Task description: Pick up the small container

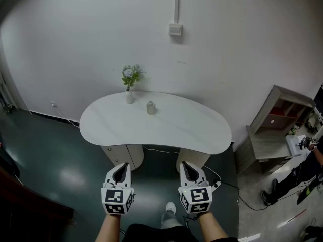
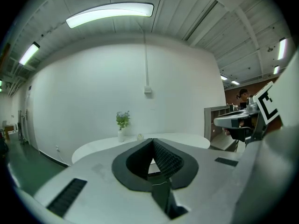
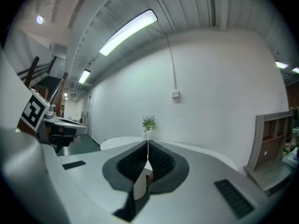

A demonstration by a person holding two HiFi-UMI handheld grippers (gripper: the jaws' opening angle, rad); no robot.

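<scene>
The small container (image 1: 151, 108), a pale beige jar, stands toward the back of the white kidney-shaped table (image 1: 166, 130). From the left gripper view it is a tiny shape (image 2: 139, 136) far beyond the jaws. A potted sprig in a white vase (image 1: 129, 91) stands just left of it. My left gripper (image 1: 121, 167) and right gripper (image 1: 186, 165) hang side by side in front of the table, well short of its near edge. Both point at the table with their jaws shut and nothing between them. In the right gripper view the jaws hide the container.
A grey open shelf unit (image 1: 275, 120) stands against the wall to the table's right. A person (image 1: 303, 173) is at the far right edge. A cable (image 1: 237, 193) trails across the dark floor under the table. Dark furniture (image 1: 25, 200) sits at the lower left.
</scene>
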